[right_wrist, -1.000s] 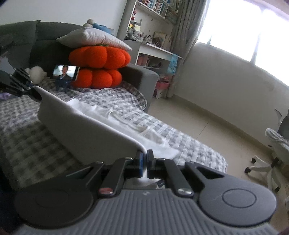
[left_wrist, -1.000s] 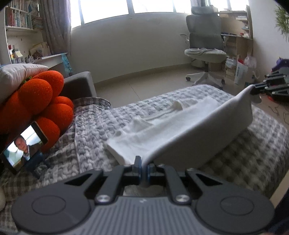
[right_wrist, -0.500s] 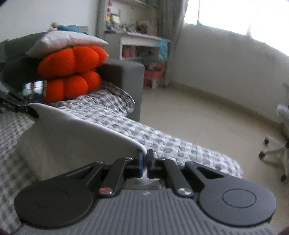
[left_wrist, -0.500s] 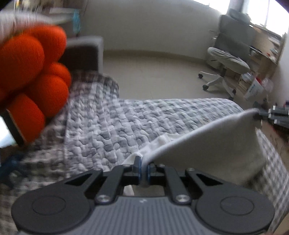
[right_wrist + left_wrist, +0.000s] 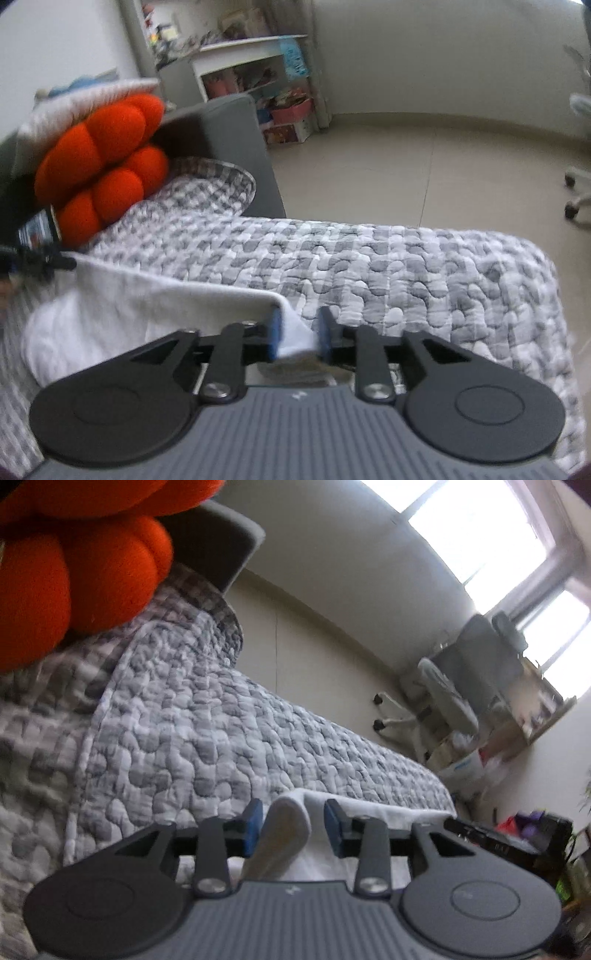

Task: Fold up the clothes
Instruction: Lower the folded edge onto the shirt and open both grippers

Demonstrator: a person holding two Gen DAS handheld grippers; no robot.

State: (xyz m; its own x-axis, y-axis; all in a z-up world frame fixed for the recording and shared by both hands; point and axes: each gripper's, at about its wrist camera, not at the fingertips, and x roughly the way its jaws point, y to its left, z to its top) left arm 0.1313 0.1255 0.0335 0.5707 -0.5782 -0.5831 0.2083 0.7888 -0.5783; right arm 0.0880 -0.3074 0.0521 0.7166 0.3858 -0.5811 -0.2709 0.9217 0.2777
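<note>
A white garment (image 5: 122, 314) lies folded on the grey checked quilt (image 5: 406, 266). My right gripper (image 5: 297, 334) is open, low over the quilt, with a corner of the garment loose between its blue pads. My left gripper (image 5: 293, 825) is open too, and a fold of the same garment (image 5: 284, 830) stands loose between its fingers. The left gripper also shows at the garment's far corner in the right wrist view (image 5: 44, 260). The right gripper shows in the left wrist view (image 5: 480, 836).
Orange pumpkin cushions (image 5: 103, 162) and a phone (image 5: 37, 230) sit at the sofa's head, by the grey armrest (image 5: 229, 144). An office chair (image 5: 454, 694) and shelves stand on the tiled floor (image 5: 406, 173) past the quilt's edge.
Both grippers have carried the garment's edge forward and down onto the quilt, folding it over. Both have opened and let go of the cloth.
</note>
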